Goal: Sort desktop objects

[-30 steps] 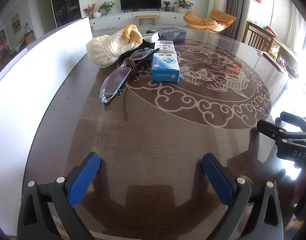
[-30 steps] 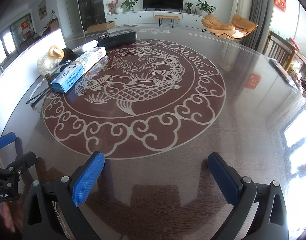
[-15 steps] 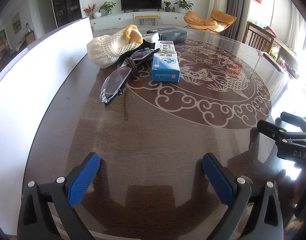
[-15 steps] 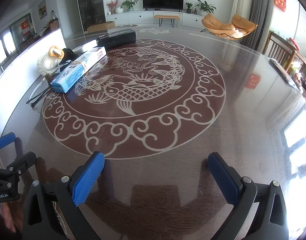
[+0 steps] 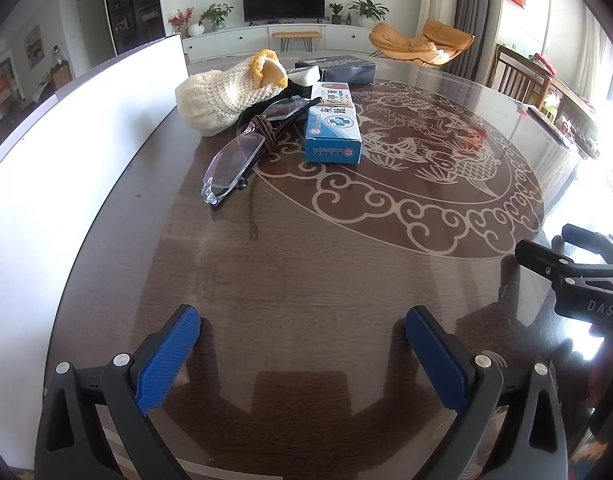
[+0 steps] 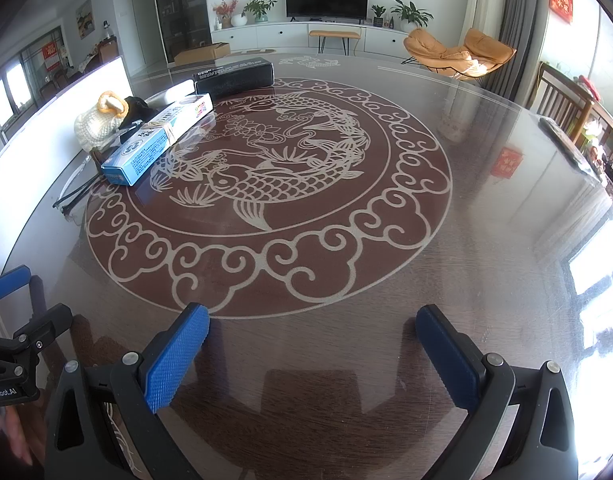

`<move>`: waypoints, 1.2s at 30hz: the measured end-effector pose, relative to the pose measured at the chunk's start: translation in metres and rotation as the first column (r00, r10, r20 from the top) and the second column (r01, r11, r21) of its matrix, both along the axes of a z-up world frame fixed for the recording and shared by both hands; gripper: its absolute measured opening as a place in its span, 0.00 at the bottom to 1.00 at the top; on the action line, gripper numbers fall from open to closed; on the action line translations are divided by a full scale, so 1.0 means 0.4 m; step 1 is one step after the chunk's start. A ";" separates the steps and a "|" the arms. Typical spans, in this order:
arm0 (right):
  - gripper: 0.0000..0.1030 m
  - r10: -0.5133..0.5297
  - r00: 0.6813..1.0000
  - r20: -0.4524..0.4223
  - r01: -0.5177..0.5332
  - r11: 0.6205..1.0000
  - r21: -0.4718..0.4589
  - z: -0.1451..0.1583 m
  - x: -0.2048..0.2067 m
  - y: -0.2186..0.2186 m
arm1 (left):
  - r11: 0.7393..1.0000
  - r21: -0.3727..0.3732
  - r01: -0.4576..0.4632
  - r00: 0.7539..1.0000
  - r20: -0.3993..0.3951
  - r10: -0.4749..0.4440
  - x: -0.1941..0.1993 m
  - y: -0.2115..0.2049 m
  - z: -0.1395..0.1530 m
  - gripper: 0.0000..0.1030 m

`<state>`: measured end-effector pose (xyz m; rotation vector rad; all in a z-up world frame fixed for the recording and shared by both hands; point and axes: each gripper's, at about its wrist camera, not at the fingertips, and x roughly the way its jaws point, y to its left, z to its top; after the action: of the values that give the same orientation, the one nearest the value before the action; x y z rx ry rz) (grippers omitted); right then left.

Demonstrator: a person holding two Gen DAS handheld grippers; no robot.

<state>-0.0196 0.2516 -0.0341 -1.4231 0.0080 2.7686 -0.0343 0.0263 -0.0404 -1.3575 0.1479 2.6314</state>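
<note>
Left wrist view: left gripper (image 5: 302,350) low over the near table (image 5: 306,280), blue pads spread wide, nothing between them. Right gripper (image 6: 312,350) likewise spread and empty; its black frame shows at the right edge of the left view, cut off.

Beyond, toward the far left of the table, a cluster of objects beside a white board (image 5: 66,140). Glasses (image 5: 242,152) lie nearest, folded, long axis running from near-left to far-right; a brown cord ring (image 5: 264,130) sits on them. Blue box (image 5: 334,128) just right of the glasses, long axis pointing away from the camera, short end facing it. Knitted pouch (image 5: 222,98), cream with a yellow rim, lies on its side, mouth toward the far right; contents hard to make out. Something black lies behind it, mostly hidden. Dark box (image 5: 338,70) farthest, partly hidden by the pouch.

Right wrist view: the glasses (image 6: 72,196) half hidden behind the blue box (image 6: 154,146).
</note>
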 end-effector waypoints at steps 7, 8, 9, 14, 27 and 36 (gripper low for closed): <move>1.00 0.000 1.000 0.000 0.000 1.000 0.000 0.000 0.000 0.000 | 0.999 -0.010 -0.048 0.998 0.050 0.048 -0.033 -0.050 0.006 1.00; 1.00 0.000 1.000 0.000 0.000 1.000 0.000 0.000 0.000 0.000 | 1.000 -0.014 -0.027 0.998 0.062 0.027 -0.047 -0.056 0.006 1.00; 1.00 0.000 1.000 0.000 0.000 1.000 0.000 0.000 0.000 0.000 | 1.000 -0.016 -0.003 0.998 0.070 0.004 -0.061 -0.062 0.006 1.00; 1.00 0.000 1.000 0.000 0.000 1.000 0.000 0.000 0.000 0.000 | 0.996 0.005 -0.086 0.996 0.017 0.086 -0.089 -0.137 0.000 1.00; 1.00 0.149 0.986 -0.072 -0.158 0.977 -0.143 0.075 -0.163 -0.140 | 0.994 0.003 -0.113 0.994 0.011 0.113 -0.092 -0.142 0.000 1.00; 0.79 0.247 0.967 0.067 -0.241 0.967 -0.088 0.026 -0.381 -0.344 | 0.994 0.003 -0.113 0.994 0.011 0.113 -0.092 -0.143 -0.001 1.00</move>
<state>-0.1718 0.1141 -0.0237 -1.6548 -0.0644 2.9335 -0.0710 -0.0308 -0.0408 -1.4184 0.0668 2.7139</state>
